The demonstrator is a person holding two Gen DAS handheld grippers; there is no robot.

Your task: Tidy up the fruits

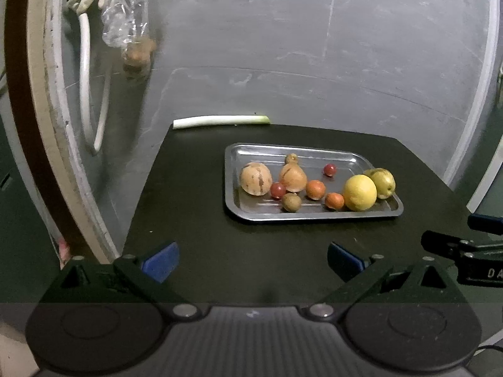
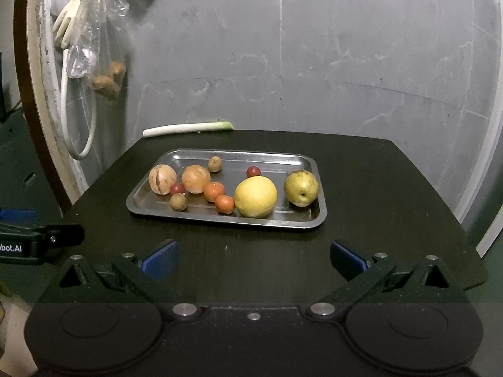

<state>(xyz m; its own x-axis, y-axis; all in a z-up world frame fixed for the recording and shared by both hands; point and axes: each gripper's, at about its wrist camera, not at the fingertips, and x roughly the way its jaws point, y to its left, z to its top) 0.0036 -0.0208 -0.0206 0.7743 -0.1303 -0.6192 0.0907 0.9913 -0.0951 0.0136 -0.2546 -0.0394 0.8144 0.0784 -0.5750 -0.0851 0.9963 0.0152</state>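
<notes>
A steel tray (image 1: 239, 154) (image 2: 147, 204) sits on a dark table. In it lie a big yellow fruit (image 1: 359, 192) (image 2: 256, 197), a green pear (image 1: 381, 183) (image 2: 301, 187), two pale tan round fruits (image 1: 256, 178) (image 2: 162, 179), two small oranges (image 1: 315, 189) (image 2: 214, 191), small red fruits (image 1: 329, 169) (image 2: 253, 171) and small brown ones (image 1: 291, 202) (image 2: 178, 201). My left gripper (image 1: 253, 262) is open and empty, near the table's front edge. My right gripper (image 2: 254, 259) is open and empty, also short of the tray.
A leek stalk (image 1: 220, 121) (image 2: 188, 128) lies at the table's back edge against the grey wall. A plastic bag with brown lumps (image 1: 135, 53) (image 2: 105, 78) and a rubber glove (image 2: 67, 25) hang at the upper left. The other gripper shows at each view's side (image 1: 471, 251) (image 2: 31, 242).
</notes>
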